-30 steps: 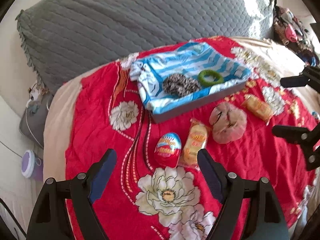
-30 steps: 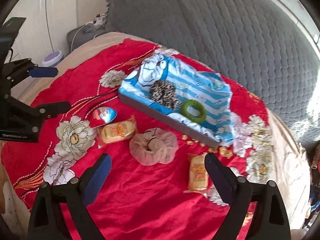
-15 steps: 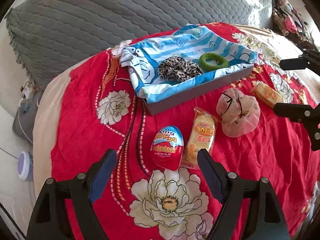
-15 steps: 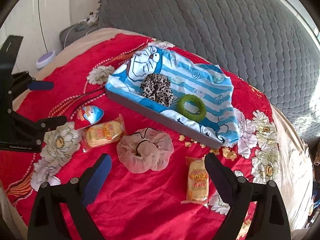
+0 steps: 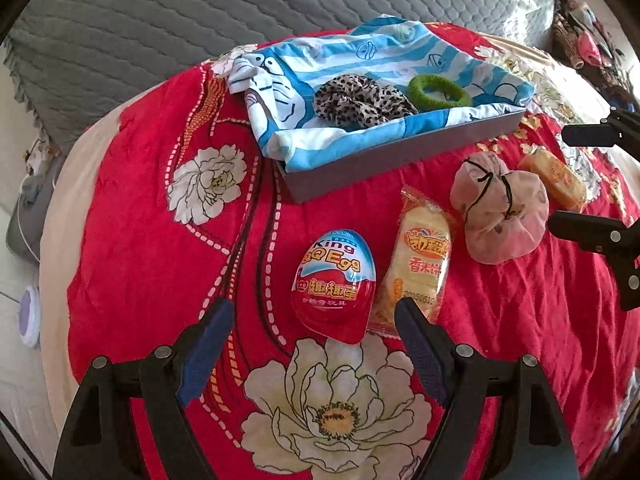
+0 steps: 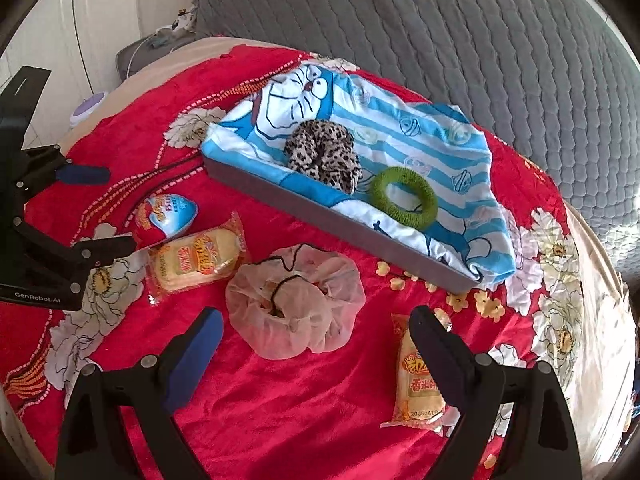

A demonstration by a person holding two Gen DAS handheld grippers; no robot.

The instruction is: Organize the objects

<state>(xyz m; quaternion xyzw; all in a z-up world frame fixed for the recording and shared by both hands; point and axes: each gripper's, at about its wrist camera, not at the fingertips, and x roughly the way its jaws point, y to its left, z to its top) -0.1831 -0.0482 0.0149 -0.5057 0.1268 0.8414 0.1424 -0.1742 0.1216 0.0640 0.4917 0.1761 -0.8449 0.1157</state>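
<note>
Left gripper (image 5: pixel 314 316) wide, empty, over egg (image 5: pixel 335 285); right gripper (image 6: pixel 316 328) wide, empty, over pink scrunchie (image 6: pixel 296 300). Tray (image 6: pixel 340 224) lies beyond. Risk: the left jaw also catches the touching cracker pack (image 5: pixel 420 268).

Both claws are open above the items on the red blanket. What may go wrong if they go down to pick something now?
1. The left claw is over the toy egg, but the rice cracker packet lies against it, so a finger may catch the wrapper.
2. The egg is smooth and rounded; it may slip out.
3. The pink mesh scrunchie under the right claw is soft with a loose black string, which may snag.
</note>
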